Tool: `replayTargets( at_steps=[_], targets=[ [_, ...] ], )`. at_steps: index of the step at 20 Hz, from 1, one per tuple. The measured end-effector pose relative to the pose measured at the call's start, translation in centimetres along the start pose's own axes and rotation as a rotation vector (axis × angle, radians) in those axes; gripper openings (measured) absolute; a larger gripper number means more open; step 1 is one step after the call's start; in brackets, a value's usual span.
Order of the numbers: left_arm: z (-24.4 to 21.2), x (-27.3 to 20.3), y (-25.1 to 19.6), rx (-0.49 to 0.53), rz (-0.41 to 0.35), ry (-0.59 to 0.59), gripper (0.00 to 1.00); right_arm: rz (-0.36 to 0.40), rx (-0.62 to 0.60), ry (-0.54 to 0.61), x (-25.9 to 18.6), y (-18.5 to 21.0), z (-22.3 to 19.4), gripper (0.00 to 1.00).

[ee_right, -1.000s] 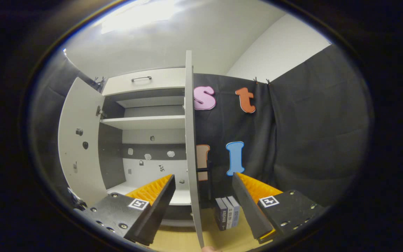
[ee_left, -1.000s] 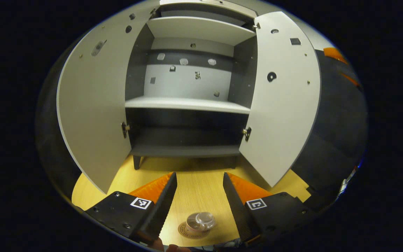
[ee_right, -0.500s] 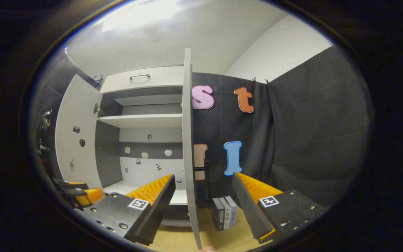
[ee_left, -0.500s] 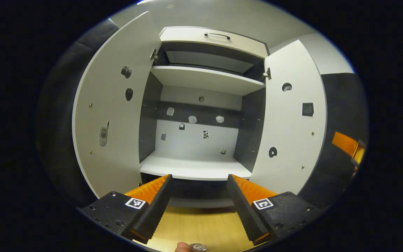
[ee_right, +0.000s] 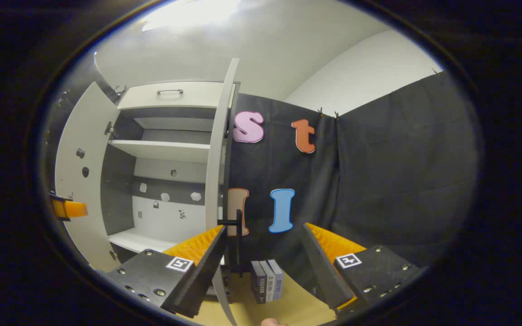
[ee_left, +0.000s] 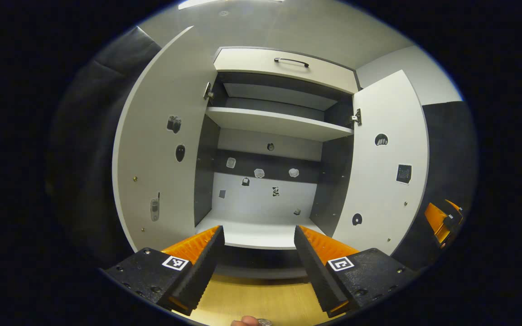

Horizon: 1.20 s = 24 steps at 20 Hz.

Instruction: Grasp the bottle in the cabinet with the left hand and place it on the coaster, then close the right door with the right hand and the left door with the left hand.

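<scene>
The white cabinet [ee_left: 261,226] stands with both doors swung wide and bare shelves. In the left gripper view, the left door [ee_left: 161,149] and right door [ee_left: 388,167] flank the opening. My left gripper [ee_left: 258,267] is open and holds nothing, facing the middle shelf. A sliver of the clear bottle's top [ee_left: 264,322] shows at the bottom edge. In the right gripper view, the right door [ee_right: 215,158] is nearly edge-on, with its black handle [ee_right: 238,226] on the outer face. My right gripper [ee_right: 263,267] is open, and the door's lower edge runs just inside its left finger [ee_right: 197,262].
A few books [ee_right: 268,280] stand on the wooden tabletop [ee_right: 297,303] to the right of the cabinet. A drawer with a handle [ee_left: 291,61] tops the cabinet. The other gripper's orange part [ee_left: 442,219] shows past the right door. A fingertip [ee_left: 245,321] shows at the bottom edge.
The left gripper has lifted and tilted up from the bottle on the coaster toward the shelves. The right gripper has shifted right, so the door's outer face and handle now show.
</scene>
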<state>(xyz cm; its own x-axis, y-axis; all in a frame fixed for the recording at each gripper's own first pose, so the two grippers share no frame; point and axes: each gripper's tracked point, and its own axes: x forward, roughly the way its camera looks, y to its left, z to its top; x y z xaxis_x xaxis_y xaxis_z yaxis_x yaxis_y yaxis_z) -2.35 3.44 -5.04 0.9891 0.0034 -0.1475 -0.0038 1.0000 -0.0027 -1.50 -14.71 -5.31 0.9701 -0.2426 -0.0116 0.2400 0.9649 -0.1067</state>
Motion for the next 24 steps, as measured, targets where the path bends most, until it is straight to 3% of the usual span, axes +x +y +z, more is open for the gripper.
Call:
replayTargets(
  at_steps=[2,4,5,6,7,12,13,14,15,16,17,19,21,24],
  targets=[
    [0.6,-0.4,1.0,0.015,0.026,-0.018,0.95,0.004,-0.013,0.013,0.6,0.1,-0.5,0.94],
    [1.2,-1.0,2.2,0.026,0.055,-0.033,0.95,0.011,-0.024,0.024,1.0,0.5,-1.0,0.94],
    [1.4,-1.1,2.8,0.03,0.069,-0.039,0.95,0.015,-0.03,0.028,1.1,0.7,-1.2,0.99],
    [1.5,-1.3,3.4,0.032,0.084,-0.044,0.95,0.022,-0.034,0.033,1.3,1.0,-1.4,0.94],
    [1.7,-1.4,4.0,0.033,0.098,-0.048,0.95,0.031,-0.036,0.039,1.4,1.4,-1.6,0.99],
    [3.0,-2.8,7.5,0.029,0.184,-0.066,0.95,0.066,-0.061,0.031,1.4,2.4,-1.4,0.96],
    [3.4,-3.1,8.1,0.027,0.198,-0.073,0.91,0.079,-0.049,0.033,1.3,2.9,-1.3,0.96],
    [3.7,-3.4,8.6,0.027,0.21,-0.08,0.95,0.093,-0.04,0.036,1.3,3.4,-1.4,0.95],
    [4.0,-3.6,9.1,0.028,0.221,-0.086,0.91,0.108,-0.034,0.036,1.1,4.0,-1.4,0.95],
    [3.9,-3.8,9.7,0.03,0.235,-0.084,0.95,0.125,-0.032,0.035,1.0,4.9,-1.4,0.92],
    [3.9,-4.1,10.3,0.031,0.249,-0.082,0.95,0.145,-0.03,0.034,1.0,5.9,-1.3,0.95],
    [3.9,-4.7,11.1,0.031,0.267,-0.08,0.95,0.19,-0.028,0.033,0.8,8.1,-1.2,0.92],
    [3.7,-5.2,12.2,0.032,0.288,-0.076,0.91,0.232,-0.022,0.033,1.0,10.4,-1.2,0.99],
    [3.5,-5.9,14.2,0.032,0.329,-0.074,0.95,0.281,-0.012,0.036,1.2,13.6,-1.2,0.96]
  ],
)
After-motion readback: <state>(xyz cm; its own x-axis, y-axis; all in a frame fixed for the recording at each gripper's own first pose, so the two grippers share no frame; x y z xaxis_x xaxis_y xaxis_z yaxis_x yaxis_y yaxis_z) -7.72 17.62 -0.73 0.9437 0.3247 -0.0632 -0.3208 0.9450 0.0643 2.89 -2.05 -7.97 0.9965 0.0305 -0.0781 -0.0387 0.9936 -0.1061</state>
